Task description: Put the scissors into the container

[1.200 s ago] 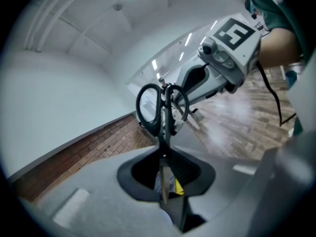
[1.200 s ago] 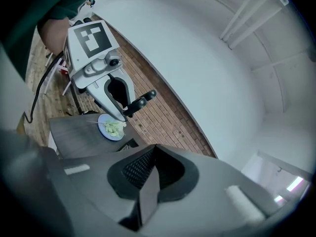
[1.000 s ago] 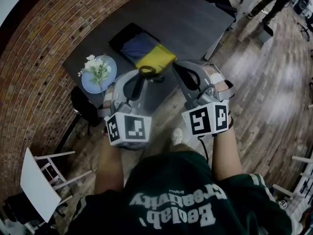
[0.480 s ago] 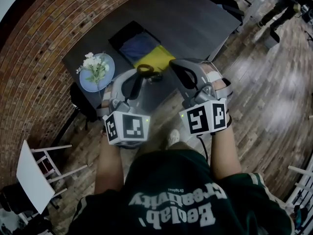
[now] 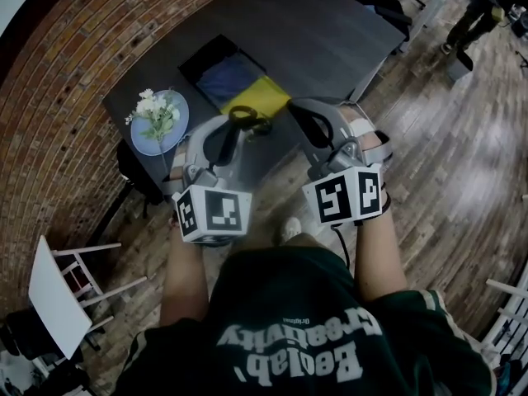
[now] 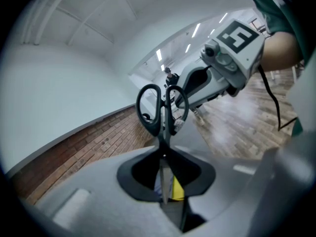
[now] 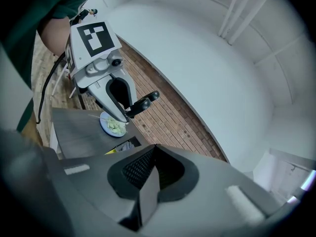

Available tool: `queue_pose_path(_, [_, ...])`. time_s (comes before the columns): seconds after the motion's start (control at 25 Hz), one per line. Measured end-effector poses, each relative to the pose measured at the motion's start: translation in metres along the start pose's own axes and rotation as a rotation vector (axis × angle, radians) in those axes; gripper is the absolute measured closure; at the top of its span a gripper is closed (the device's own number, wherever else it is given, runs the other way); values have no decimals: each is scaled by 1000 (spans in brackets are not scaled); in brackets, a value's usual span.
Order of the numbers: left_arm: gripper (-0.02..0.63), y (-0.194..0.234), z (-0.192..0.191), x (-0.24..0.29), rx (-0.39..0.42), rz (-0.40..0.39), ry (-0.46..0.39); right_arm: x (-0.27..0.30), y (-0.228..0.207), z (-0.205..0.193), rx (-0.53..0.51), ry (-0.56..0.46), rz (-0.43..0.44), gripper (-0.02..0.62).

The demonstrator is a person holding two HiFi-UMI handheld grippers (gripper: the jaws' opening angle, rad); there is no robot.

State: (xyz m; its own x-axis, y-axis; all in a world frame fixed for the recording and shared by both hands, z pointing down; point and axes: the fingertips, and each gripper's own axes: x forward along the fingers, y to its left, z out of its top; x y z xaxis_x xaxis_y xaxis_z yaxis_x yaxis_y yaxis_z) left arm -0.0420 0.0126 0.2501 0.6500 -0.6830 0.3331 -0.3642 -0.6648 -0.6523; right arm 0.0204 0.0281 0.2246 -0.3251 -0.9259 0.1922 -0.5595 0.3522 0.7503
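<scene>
Left gripper (image 5: 223, 145) is clamped on the scissors (image 5: 243, 120); blades are pinched between its jaws and the black loop handles stick out past the tips; the grip is the same as a second ago. Right gripper (image 5: 327, 124) has jaws pressed together with nothing between them, also unchanged. The scissors are held in the air over the near edge of the dark table (image 5: 330, 31); in the head view the handles sit just short of the yellow end of the black container (image 5: 206, 56), so they are not in it yet. The container holds blue and yellow contents; what they are cannot be told. A blue plate (image 5: 147, 145) with white flowers (image 5: 155, 108) stands left of the container, apart from it. Versus a second ago, both grippers sit at nearly the same spot in the head view; the table, container and plate have slid slightly up and left; the shoe (image 5: 289, 230) between the grippers is further left; the white chair (image 5: 54, 291) at lower left sits a bit higher; the person (image 5: 473, 11) at top right has walked to a new spot.
</scene>
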Motion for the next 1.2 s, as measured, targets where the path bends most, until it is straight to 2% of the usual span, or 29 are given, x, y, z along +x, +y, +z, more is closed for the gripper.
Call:
queue_pose_path(0.28, [546,-4,6,6,-11,5,6,-5,-2,-12,12,7,7,589])
queue_pose_path(0.72, [546,-8,-8,2,-4,-7,37,5,7,-10,28,-13,19,589])
queue_pose_path(1.2, [546,-2,-24,6,-22,-16,35,21,17,-11,37,-1,28,589])
